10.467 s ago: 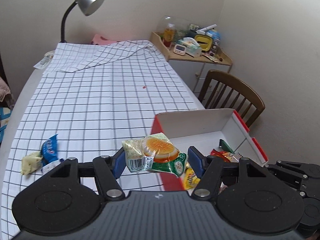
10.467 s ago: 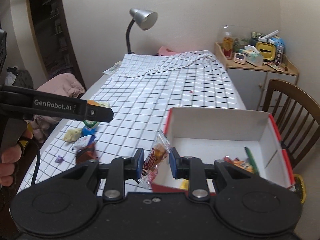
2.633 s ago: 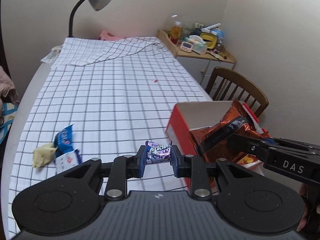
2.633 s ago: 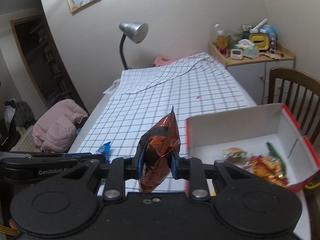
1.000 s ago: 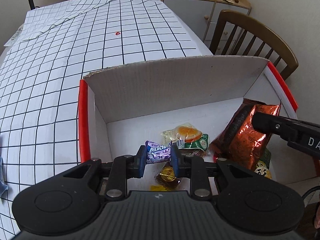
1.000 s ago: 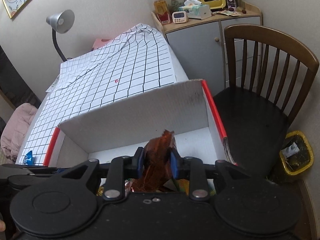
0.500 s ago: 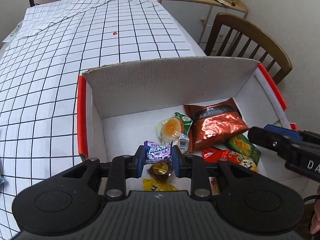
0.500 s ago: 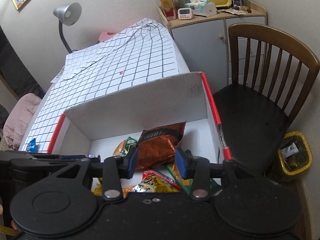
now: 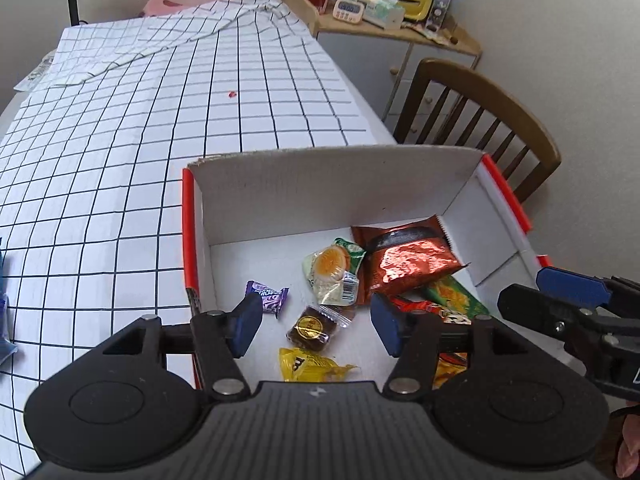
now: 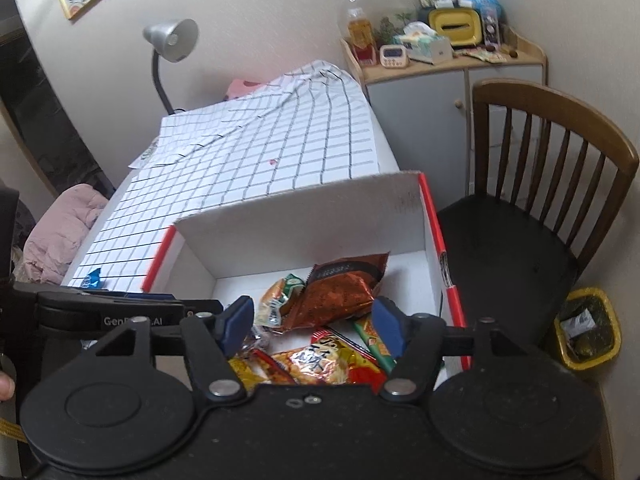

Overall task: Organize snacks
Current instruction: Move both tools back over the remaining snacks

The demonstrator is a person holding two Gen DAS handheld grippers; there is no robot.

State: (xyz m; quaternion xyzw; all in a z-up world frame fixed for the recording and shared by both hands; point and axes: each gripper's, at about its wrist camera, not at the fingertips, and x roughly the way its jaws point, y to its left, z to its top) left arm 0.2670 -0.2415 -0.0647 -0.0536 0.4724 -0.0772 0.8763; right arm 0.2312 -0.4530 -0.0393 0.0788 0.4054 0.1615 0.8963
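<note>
Both tongs hang over the white box (image 9: 336, 196) with red edges at the bench (image 9: 120, 152) corner. The left tongs (image 9: 316, 322) have just been spreading and grip nothing; the purple candy (image 9: 267, 297) lies on the box floor at their ten o'clock, beside the left pad. The right tongs (image 10: 314, 322) have likewise just been spreading, empty, with the copper-red snack bag (image 10: 340, 292) lying flat at their twelve o'clock among the other packets.

the top of the box (image 9: 320, 196) is open under me, so i can pass down. its tall back wall blocks the way to the tablecloth (image 9: 160, 120). the chair (image 10: 552, 152) stands close on the right side.
</note>
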